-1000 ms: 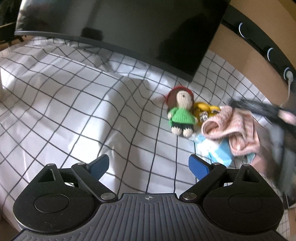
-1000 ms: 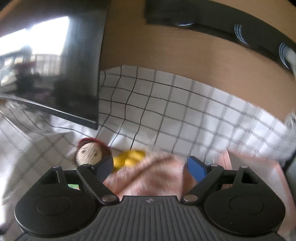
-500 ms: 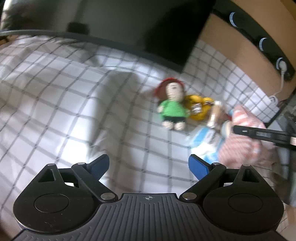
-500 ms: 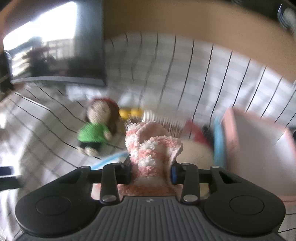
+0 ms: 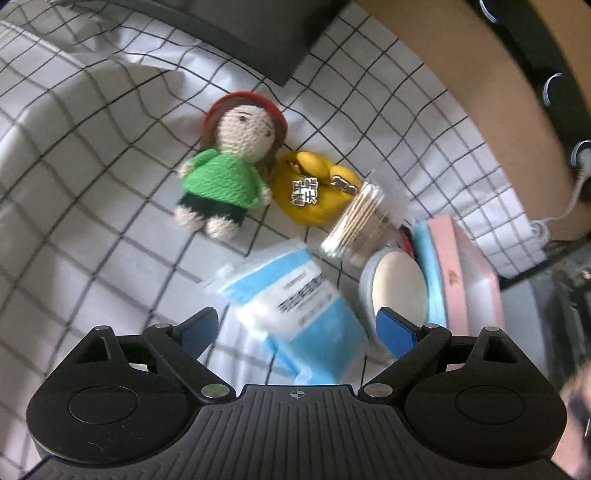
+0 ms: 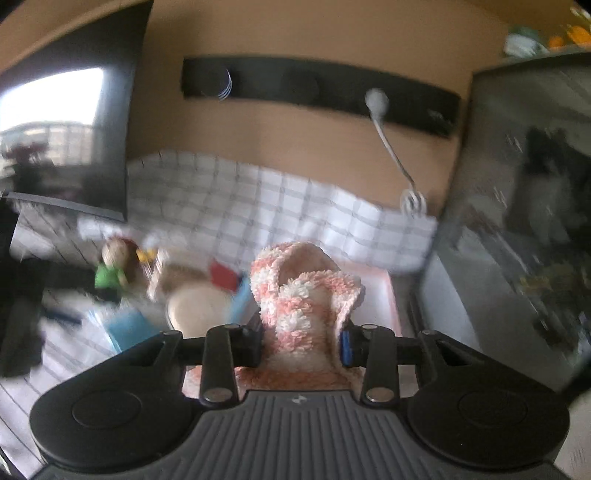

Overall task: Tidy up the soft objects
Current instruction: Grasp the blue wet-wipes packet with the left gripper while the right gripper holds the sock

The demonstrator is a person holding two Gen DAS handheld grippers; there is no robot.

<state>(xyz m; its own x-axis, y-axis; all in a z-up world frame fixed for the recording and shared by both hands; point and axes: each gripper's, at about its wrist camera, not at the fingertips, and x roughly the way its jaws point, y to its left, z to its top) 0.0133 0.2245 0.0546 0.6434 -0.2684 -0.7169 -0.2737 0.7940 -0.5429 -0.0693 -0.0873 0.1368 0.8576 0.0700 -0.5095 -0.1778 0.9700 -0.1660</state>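
My right gripper [image 6: 301, 341] is shut on a fluffy pink-and-white cloth [image 6: 303, 291] and holds it up over the pink tray [image 6: 388, 291]. My left gripper [image 5: 297, 326] is open and empty, hovering over a blue-and-white soft pack [image 5: 295, 295]. A crocheted doll [image 5: 229, 166] in a green top and red hat lies on the checked cloth, with a yellow plush [image 5: 314, 188] beside it. The doll also shows blurred in the right wrist view [image 6: 110, 266].
A clear tub of cotton swabs [image 5: 354, 221] and a round light-blue tin [image 5: 397, 288] lie beside the pink tray [image 5: 465, 269]. A dark monitor [image 5: 240, 33] stands at the back. A wooden wall with a black power strip [image 6: 332, 92] is behind. A dark box [image 6: 517, 221] stands right.
My right gripper closed on the pink cloth and lifted it off the pile toward the tray. My left gripper moved closer over the blue pack, still open.
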